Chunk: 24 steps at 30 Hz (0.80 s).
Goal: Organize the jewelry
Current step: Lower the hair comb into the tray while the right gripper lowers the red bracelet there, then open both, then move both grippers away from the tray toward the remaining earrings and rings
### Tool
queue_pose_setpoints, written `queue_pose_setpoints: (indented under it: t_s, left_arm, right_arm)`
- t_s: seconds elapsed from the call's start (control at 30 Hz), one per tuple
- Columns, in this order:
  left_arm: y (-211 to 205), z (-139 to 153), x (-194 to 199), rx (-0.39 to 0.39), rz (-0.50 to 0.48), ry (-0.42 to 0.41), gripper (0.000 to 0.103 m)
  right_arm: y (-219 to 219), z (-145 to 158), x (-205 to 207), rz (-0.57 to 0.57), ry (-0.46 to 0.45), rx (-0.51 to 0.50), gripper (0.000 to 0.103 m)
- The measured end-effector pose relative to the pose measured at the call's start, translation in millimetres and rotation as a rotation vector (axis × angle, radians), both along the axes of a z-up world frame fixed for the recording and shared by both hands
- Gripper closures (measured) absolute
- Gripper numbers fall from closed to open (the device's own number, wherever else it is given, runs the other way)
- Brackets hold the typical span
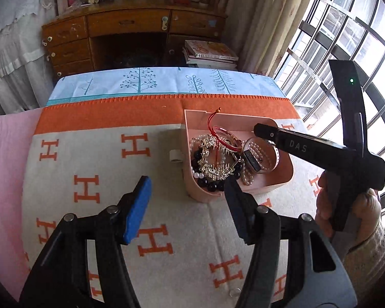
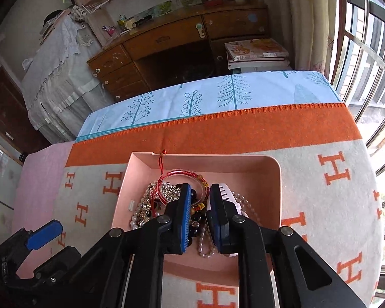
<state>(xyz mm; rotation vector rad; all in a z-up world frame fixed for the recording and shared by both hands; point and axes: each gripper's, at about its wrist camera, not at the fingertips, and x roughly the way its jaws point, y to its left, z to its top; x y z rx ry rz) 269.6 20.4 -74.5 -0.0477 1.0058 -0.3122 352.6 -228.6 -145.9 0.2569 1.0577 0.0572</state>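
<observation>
Most of the sorting appears done, as judged from how things lie: the jewelry is gathered in the pink tray, which sits on the blanket toward the window side. One small pale ring-like object is seen on the blanket outside the tray, near the bottom edge of the left wrist view; what it is cannot be told.

In the tray a tangled heap is held: a red cord bracelet on top with its tail draped over the far rim, black beads, pearls, a gold rhinestone piece and a watch. The far end of the tray is bare.

The left gripper is spread wide with nothing between its pads, just in front of the tray. The right gripper is lowered over the heap, its jaws narrowly parted; nothing is seen pinched between them.
</observation>
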Motion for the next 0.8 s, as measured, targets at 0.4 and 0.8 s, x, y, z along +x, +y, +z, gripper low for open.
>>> queue_pose_setpoints:
  t_s: [0.4,0.8]
  left_arm:
    - [31,6,-81,-0.032,0.036,0.016,0.047]
    - [44,-4,-170,-0.016,-0.016,-0.042,0.047]
  right_arm:
    - [11,56,-109,0.172,-0.089,-0.061,0.073]
    - [43,47,-246,0.379,-0.099,-0.072,0.073]
